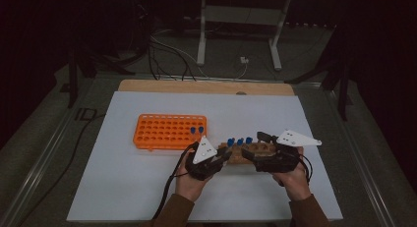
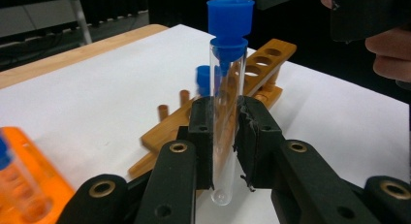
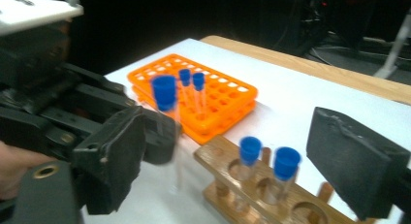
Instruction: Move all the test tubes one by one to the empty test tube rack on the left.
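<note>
My left gripper [image 2: 225,136] is shut on a clear test tube with a blue cap [image 2: 227,83] and holds it upright, its pads pressing on the glass. In the high view the left gripper [image 1: 223,156] sits at the left end of the wooden rack [image 1: 258,149], and the held tube's cap [image 1: 230,140] shows above it. My right gripper [image 3: 237,161] stands open, its wide pads [image 3: 356,163] on either side of the wooden rack [image 3: 228,161], with nothing pressed between them. Two blue-capped tubes [image 3: 249,153] stand in that rack. The held tube [image 3: 165,93] shows at the left, blurred.
An orange rack [image 1: 164,131] with many holes lies left of the wooden rack and holds two blue-capped tubes [image 1: 196,131]. Both racks rest on a white sheet [image 1: 123,178] over a wooden table. Stands and cables lie beyond the table's far edge.
</note>
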`<state>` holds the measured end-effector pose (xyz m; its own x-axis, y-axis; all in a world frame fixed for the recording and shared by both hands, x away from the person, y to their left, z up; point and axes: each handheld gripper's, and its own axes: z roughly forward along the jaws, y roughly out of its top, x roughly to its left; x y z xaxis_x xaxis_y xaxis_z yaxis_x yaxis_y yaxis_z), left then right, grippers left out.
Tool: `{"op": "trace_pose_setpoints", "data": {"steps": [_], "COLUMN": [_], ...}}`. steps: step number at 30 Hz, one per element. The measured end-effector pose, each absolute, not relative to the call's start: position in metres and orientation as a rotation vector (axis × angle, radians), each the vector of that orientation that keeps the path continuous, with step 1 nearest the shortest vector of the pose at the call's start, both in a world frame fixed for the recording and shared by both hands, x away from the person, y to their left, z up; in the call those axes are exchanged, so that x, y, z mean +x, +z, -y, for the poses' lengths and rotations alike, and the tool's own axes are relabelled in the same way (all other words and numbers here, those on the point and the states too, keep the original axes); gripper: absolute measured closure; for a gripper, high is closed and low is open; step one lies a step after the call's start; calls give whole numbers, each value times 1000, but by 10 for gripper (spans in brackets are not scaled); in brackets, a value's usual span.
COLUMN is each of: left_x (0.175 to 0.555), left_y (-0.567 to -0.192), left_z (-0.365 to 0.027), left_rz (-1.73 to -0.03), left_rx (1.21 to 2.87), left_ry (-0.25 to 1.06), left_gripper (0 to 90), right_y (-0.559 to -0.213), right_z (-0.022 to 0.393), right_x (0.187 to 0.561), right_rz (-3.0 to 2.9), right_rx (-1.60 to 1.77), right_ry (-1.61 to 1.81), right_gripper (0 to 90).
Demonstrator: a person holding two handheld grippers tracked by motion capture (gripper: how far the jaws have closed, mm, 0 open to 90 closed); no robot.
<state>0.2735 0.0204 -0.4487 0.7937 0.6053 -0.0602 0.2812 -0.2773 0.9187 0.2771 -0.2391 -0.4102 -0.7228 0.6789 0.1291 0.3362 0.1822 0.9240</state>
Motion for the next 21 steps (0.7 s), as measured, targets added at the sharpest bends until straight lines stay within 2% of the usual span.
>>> {"op": "trace_pose_setpoints", "data": {"steps": [3, 5, 21], "left_x": [275, 276, 282], "left_y": [-448, -447, -444], "left_z": [-29, -35, -66], "left_rz": [-693, -709, -766], "left_rx": [1858, 1849, 1827], "left_ry": [372, 374, 442], "left_gripper": [775, 775, 774], "right_y": [-413, -415, -420], "right_z": [241, 243, 253], "right_x": [278, 279, 283], "right_rz": [-2143, -2139, -2099], "right_rx": [969, 970, 1004], "right_ry": [1511, 1515, 1502], "right_gripper": [27, 14, 0]}}
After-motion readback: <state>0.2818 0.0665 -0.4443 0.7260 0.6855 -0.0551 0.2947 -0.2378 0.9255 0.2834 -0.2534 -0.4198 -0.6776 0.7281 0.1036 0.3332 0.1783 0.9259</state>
